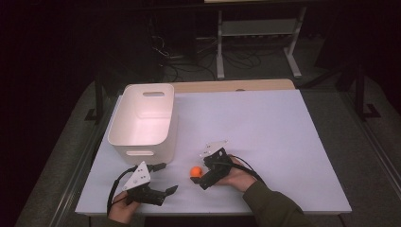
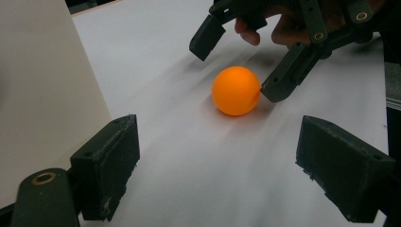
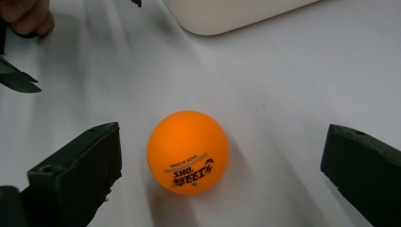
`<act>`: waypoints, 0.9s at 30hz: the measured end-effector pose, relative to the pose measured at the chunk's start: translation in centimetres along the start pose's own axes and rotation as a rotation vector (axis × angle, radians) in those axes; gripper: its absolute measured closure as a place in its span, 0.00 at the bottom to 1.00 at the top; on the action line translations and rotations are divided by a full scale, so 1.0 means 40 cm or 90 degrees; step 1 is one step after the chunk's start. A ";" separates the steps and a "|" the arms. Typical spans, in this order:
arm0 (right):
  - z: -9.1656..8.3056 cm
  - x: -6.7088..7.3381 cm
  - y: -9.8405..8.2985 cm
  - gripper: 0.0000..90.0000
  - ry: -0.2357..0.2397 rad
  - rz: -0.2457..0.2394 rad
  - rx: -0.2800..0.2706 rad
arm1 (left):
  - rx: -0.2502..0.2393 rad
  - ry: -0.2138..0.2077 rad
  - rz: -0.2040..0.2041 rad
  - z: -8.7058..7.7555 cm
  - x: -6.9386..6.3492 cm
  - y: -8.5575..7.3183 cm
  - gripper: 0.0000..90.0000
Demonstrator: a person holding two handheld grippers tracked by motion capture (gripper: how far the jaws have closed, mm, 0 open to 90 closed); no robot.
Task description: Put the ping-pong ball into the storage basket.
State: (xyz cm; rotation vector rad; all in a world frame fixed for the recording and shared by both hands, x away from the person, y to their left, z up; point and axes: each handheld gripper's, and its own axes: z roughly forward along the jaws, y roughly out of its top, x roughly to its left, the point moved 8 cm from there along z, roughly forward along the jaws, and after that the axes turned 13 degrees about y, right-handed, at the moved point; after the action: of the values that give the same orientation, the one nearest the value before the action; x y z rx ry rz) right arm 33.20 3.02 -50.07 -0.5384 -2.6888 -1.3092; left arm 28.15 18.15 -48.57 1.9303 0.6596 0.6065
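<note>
The small orange plastic ball [image 3: 187, 152] sits on the white worktop [image 1: 265, 132], between the wide-spread jaws of the right tool [image 1: 204, 176] and nearer one of them; in the left gripper view that jaw looks to be touching the ball or just shy of it, I can't tell which. The step in hand looks like the grasp itself: the right tool is set around the ball but has not closed. Next it needs to close evenly so the ball doesn't roll off, then lift, probably toward the white plastic bin [image 1: 142, 120] beyond the tools. The left tool [image 1: 161, 191] rests near the worktop's front edge, jaws also wide apart, holding nothing, facing the ball. The bin's floor is partly hidden by its walls, and the room beyond is too dark to read.
</note>
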 end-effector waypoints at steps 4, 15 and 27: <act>0.009 0.002 -0.004 0.00 0.000 -0.003 0.008 | 0.000 0.000 -0.001 0.000 0.000 0.000 0.16; 0.024 0.014 -0.013 0.00 0.006 -0.015 0.025 | 0.000 0.000 0.000 0.000 0.000 0.000 0.16; 0.025 0.022 -0.012 0.07 0.004 -0.034 0.024 | 0.000 -0.001 -0.001 0.000 0.000 0.000 0.16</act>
State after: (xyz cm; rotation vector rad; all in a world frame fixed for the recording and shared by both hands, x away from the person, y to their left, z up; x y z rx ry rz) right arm 32.29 3.75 -50.82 -0.4610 -2.7339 -1.2685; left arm 28.15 18.15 -48.57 1.9302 0.6599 0.6048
